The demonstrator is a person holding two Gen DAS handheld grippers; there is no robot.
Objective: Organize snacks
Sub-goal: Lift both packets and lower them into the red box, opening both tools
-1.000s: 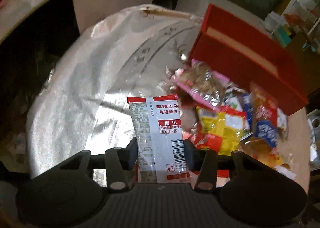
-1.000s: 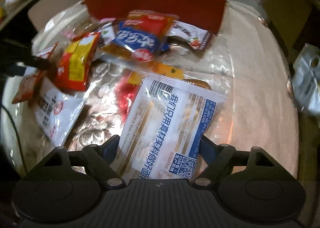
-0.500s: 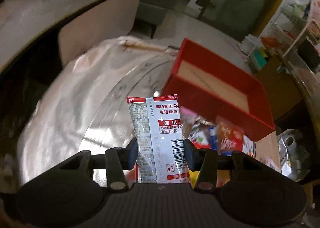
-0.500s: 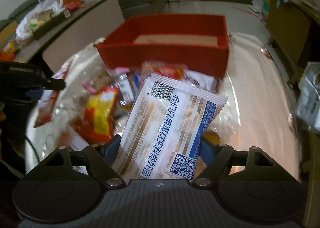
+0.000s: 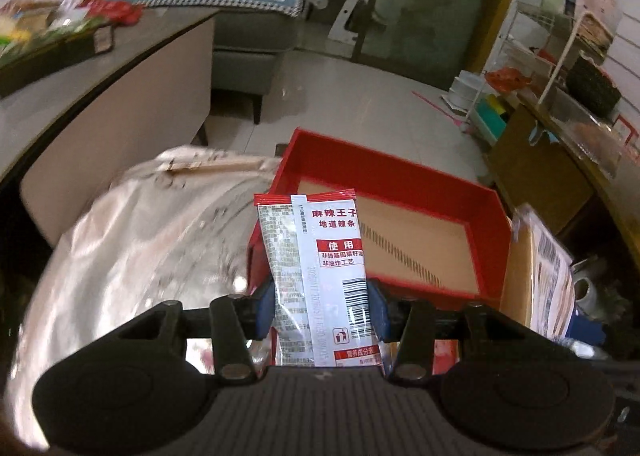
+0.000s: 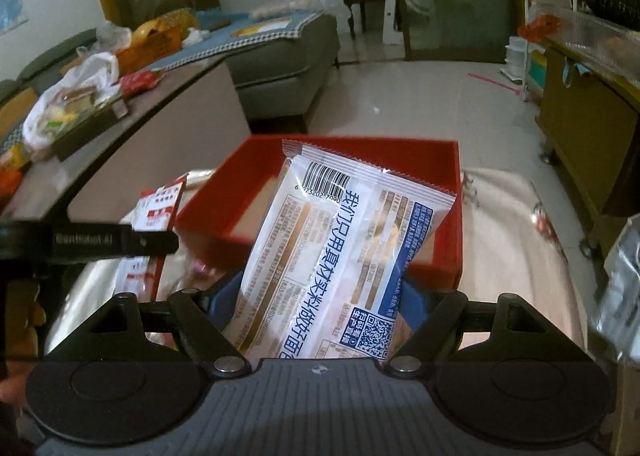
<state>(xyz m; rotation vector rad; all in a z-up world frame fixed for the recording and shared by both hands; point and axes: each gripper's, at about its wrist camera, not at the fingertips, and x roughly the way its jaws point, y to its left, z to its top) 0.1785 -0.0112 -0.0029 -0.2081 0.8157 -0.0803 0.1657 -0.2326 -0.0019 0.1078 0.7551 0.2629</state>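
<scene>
My left gripper (image 5: 320, 310) is shut on a red-and-white spicy strip packet (image 5: 316, 276), held upright in front of the open red box (image 5: 492, 216), whose brown floor shows bare. My right gripper (image 6: 316, 302) is shut on a larger white-and-blue snack packet (image 6: 340, 256), held up before the same red box (image 6: 458, 192). In the right wrist view the left gripper's arm (image 6: 88, 242) and its red-and-white packet (image 6: 154, 212) show at the left. The snack pile is out of sight below both grippers.
The box stands on a table with a shiny floral cloth (image 5: 132, 248). A cardboard carton (image 5: 532, 268) sits right of the box. A long side counter (image 6: 132, 112) with bags lies to the left, a grey sofa (image 6: 280, 56) behind.
Both grippers have risen from the snack pile with their packets and tilted up toward the red box, which now shows its open inside.
</scene>
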